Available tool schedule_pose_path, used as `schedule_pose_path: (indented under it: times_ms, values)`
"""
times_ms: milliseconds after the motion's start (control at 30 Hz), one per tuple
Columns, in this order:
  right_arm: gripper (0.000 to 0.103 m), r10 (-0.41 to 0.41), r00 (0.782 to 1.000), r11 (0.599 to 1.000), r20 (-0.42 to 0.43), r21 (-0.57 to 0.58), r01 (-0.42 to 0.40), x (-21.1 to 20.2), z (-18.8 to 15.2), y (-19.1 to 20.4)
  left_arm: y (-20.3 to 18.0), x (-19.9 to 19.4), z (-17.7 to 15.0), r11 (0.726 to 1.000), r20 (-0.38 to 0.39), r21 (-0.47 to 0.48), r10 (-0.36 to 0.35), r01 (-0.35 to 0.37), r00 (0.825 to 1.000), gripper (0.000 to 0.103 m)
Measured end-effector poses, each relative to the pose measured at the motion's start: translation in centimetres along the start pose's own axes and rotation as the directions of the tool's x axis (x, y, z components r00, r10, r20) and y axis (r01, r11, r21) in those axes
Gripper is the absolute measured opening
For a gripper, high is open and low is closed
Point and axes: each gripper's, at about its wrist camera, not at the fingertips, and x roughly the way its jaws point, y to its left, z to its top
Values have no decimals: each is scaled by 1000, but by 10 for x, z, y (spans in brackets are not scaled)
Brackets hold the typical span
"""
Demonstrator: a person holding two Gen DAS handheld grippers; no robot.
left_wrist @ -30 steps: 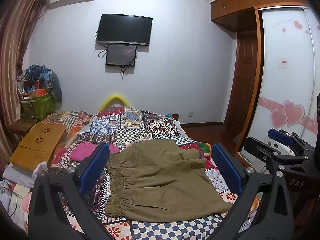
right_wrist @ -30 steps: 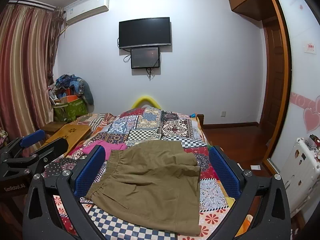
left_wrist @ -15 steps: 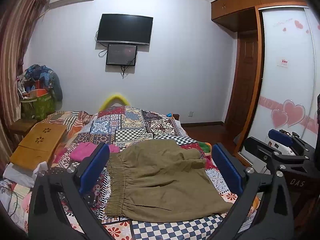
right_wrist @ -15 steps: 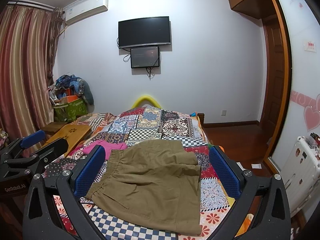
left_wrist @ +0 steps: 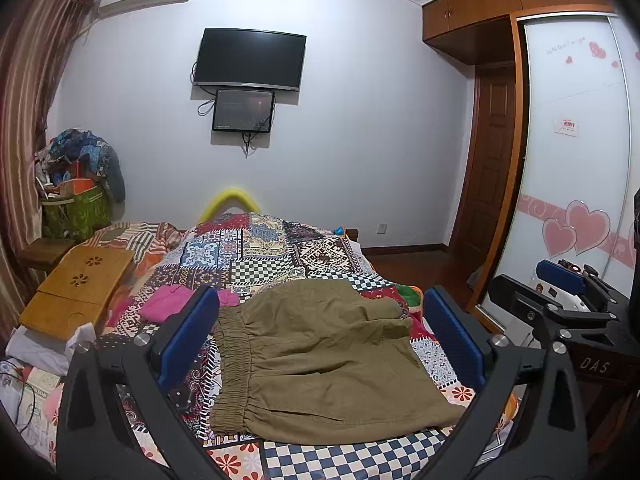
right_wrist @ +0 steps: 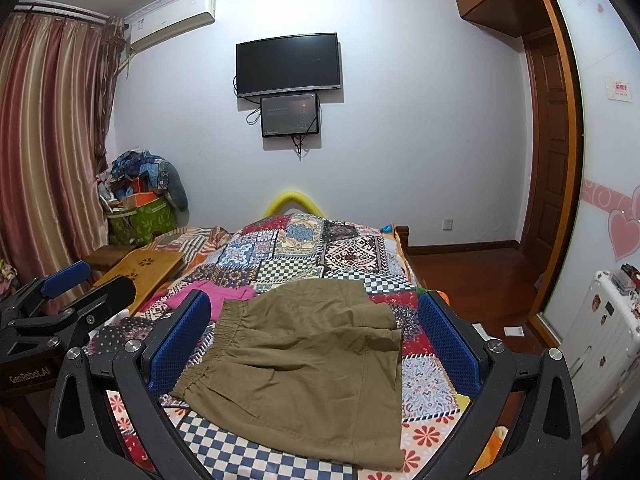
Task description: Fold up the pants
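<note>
We see the pants (left_wrist: pixel 320 360) as matt olive cloth, softly creased, the waistband gathered into fine ridges. Under them the quilt (left_wrist: pixel 260 252) is printed patchwork cloth, dull in finish. The left tool (left_wrist: pixel 320 332) has matt black plastic arms, small bright metal screws and blue pads (left_wrist: pixel 188 332) — on the right tool (right_wrist: pixel 316 340) the blue pads (right_wrist: pixel 444 340) show a fine rough grid. The lap tray (left_wrist: pixel 76 292) is smooth pale wood; the floor (right_wrist: pixel 460 272) is glossy reddish wood.
</note>
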Motion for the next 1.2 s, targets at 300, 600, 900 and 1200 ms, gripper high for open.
schedule_pose_path:
  times_ms: [300, 600, 900, 1200]
  values:
    - [103, -4, 1000, 1000, -3, 0, 4, 0, -1, 1, 0, 2, -2, 1000, -5, -4, 2, -2, 1000, 103]
    - [103, -69, 995, 998, -75, -8, 69, 13, -18, -15, 18, 29, -15, 999, -99, 11, 49, -48, 994, 103]
    - [103, -122, 953, 986, -277, 78, 149, 51, -53, -71, 57, 91, -57, 992, -320, 29, 126, -123, 939, 103]
    - [103, -154, 877, 963, -456, 130, 237, 92, -86, -114, 92, 149, -94, 988, -439, 32, 150, -152, 886, 103]
